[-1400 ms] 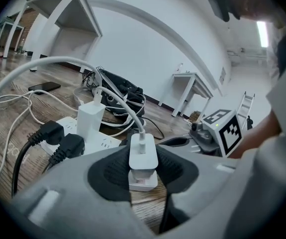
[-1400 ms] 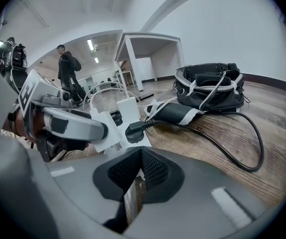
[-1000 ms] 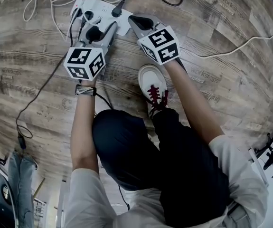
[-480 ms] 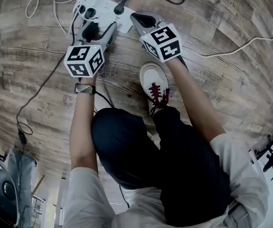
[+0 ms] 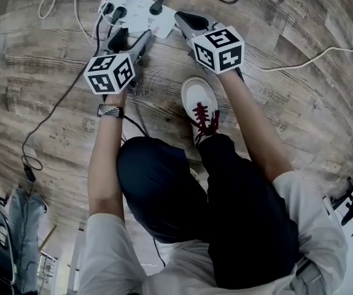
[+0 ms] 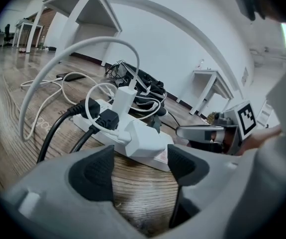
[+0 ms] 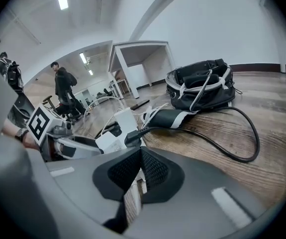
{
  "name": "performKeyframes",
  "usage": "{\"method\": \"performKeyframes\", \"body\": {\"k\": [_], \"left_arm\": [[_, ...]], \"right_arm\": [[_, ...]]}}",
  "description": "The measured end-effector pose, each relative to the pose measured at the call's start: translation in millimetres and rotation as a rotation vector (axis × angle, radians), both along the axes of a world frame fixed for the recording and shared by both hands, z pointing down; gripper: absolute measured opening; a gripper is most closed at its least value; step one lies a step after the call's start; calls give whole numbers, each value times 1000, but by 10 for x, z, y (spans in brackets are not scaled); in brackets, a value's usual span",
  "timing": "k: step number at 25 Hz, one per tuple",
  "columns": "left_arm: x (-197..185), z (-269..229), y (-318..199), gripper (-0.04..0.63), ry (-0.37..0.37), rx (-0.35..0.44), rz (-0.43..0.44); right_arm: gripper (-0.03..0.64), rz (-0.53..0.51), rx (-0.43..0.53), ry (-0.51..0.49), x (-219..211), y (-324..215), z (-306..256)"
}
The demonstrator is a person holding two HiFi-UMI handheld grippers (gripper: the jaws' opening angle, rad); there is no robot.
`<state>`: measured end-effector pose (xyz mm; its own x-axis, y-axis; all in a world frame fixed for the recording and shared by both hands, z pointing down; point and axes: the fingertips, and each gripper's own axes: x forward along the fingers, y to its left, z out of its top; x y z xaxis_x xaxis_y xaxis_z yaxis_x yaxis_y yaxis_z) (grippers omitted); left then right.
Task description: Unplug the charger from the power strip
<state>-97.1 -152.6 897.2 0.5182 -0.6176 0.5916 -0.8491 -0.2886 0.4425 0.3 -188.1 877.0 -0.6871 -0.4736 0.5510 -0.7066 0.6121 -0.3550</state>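
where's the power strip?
Head view, top centre: the power strip lies on the floor just ahead of the left gripper, whose empty jaws have just been opening; the right gripper sits by its right end.

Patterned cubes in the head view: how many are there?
2: one cube on the left tool, the other on the right tool, near the white shoe. None seems hidden.

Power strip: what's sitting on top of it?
Visible: black plugs, an upright white charger and a white block at the near end. The sockets under them are covered.
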Motion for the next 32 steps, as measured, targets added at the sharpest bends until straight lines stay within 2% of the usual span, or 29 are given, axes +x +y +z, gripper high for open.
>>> {"method": "performKeyframes", "body": {"k": [4, 8, 12, 15, 19, 23, 27, 32], "left_arm": [[24, -17, 80, 334, 6, -9, 13], [-50, -160, 117, 333, -28, 24, 9], [-207, -394, 217, 333, -104, 72, 6], [-259, -655, 225, 315, -169, 138, 26], [-237, -1126, 301, 261, -232, 244, 73], [-239, -1730, 301, 230, -274, 353, 84], [-353, -2470, 238, 117, -290, 457, 51], [-530, -3392, 102, 86, -318, 560, -11]], "right_arm": [[2, 13, 24, -4, 79, 17, -130], [2, 22, 67, -2, 133, 24, -282], [2, 15, 120, 14, 182, 41, -486], [2, 12, 180, 10, 175, 3, -785], [2, 16, 236, -8, 114, 111, -1310], [2, -6, 331, -27, 18, 194, -1972], [2, -25, 418, -25, -21, 247, -2644], [2, 5, 499, -34, 71, 133, -3544]]}}
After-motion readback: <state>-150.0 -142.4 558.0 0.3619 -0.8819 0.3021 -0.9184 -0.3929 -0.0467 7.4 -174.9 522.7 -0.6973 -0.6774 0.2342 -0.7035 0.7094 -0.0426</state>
